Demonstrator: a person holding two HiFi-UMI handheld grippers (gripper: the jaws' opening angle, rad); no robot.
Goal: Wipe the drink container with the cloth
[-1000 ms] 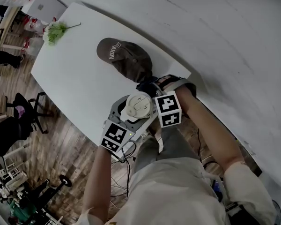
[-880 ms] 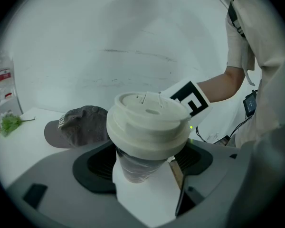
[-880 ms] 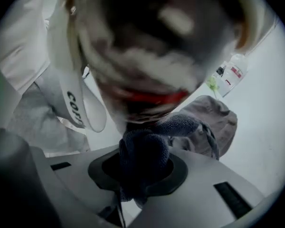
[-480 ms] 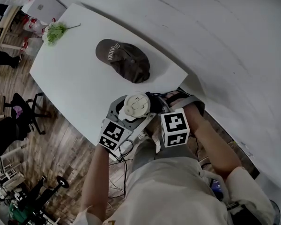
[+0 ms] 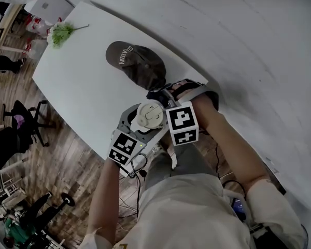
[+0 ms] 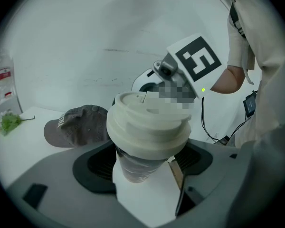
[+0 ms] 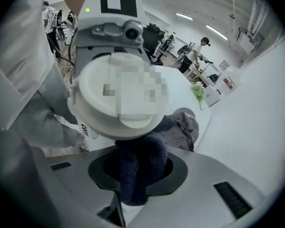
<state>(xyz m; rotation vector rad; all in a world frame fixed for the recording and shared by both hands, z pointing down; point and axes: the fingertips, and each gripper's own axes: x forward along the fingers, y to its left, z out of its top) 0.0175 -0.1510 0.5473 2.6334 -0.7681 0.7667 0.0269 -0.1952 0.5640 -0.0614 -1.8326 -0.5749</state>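
Left tool (image 6: 143,167) tight on lidded cup (image 6: 147,127), right tool (image 7: 141,177) pinching dark cloth (image 7: 147,151) against it, cap (image 5: 137,64) close behind.

Grey left gripper (image 6: 143,167) and right gripper (image 7: 141,175), each bearing a black-and-white marker cube (image 5: 182,124); pale short-sleeved shirt (image 5: 197,211) at 6 o'clock, grey trousers (image 5: 185,160).

Head view: from above, steeply down over the table (image 5: 83,82) edge. Gripper views: close-range, along the jaws, facing each other; all three share the cup (image 5: 149,116).
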